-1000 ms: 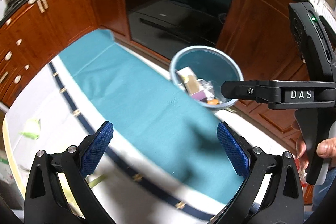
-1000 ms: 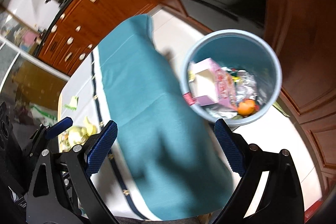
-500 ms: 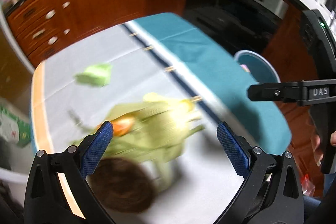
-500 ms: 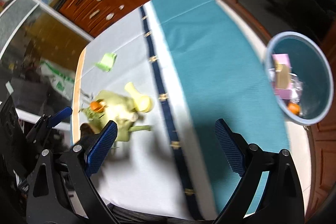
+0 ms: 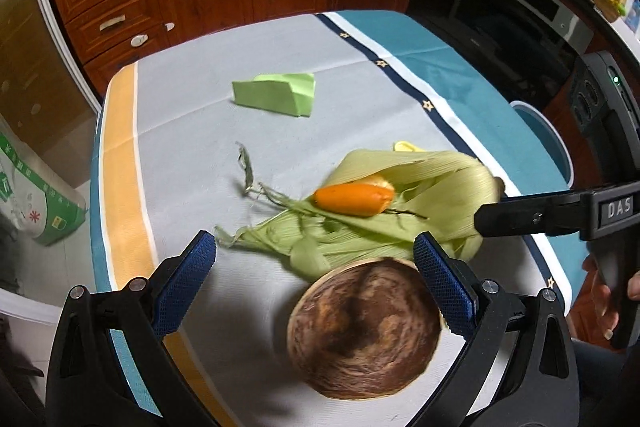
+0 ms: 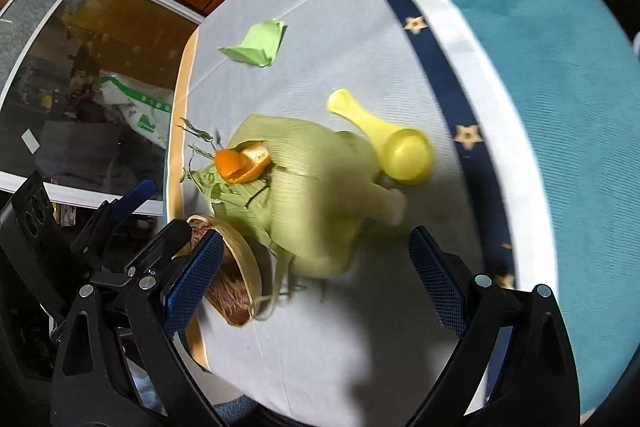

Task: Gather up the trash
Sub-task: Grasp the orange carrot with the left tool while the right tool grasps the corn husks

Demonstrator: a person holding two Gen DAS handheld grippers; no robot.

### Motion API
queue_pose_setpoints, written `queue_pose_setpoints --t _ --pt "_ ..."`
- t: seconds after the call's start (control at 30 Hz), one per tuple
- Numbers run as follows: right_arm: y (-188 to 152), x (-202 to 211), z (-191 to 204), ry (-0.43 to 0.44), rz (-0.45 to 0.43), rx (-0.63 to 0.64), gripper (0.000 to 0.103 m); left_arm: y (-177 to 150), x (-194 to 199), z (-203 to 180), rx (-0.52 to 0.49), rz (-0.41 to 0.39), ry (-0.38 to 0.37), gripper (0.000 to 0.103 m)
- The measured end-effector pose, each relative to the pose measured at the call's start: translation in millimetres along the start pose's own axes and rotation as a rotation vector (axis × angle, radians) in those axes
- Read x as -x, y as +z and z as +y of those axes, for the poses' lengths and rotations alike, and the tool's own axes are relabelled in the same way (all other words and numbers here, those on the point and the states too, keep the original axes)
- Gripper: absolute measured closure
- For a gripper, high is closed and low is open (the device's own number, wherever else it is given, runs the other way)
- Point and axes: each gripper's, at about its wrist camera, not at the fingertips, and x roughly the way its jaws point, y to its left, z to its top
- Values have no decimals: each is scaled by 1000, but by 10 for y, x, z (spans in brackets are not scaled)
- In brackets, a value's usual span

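Pale green corn husks (image 5: 400,203) lie heaped mid-worktop, an orange peel (image 5: 352,198) on top. A brown coconut-shell half (image 5: 364,327) touches their near side; folded green paper (image 5: 276,93) lies apart, toward the far edge.

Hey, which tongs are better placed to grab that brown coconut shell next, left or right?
Left, probably. The left tongs are open with the coconut shell lying just ahead, mostly between their fingers. The right tongs are also open but face the corn husks, with the shell off by their left finger.
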Motion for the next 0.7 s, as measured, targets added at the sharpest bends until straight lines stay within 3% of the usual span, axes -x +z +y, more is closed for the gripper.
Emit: queue_pose_setpoints --t 0.13,0.23,0.3,0.37,0.5,0.7 --pt "32 -87 46 -2 -27 30 16 3 -51 56 14 -2 -23 4" --pt "83 -141 39 -7 -34 25 31 45 -82 29 -3 -12 -61 4" --pt "103 -190 -10 -16 -26 10 49 84 -111 -36 -35 -12 -69 4" --pt "105 -185 -27 -33 -40 17 55 124 -142 -115 -77 -9 -71 10" --pt "109 -182 -58 -27 -32 33 56 172 -262 -251 -135 33 -105 28" --pt "115 -165 -116 10 -23 39 55 200 -481 -280 -136 82 -111 41"
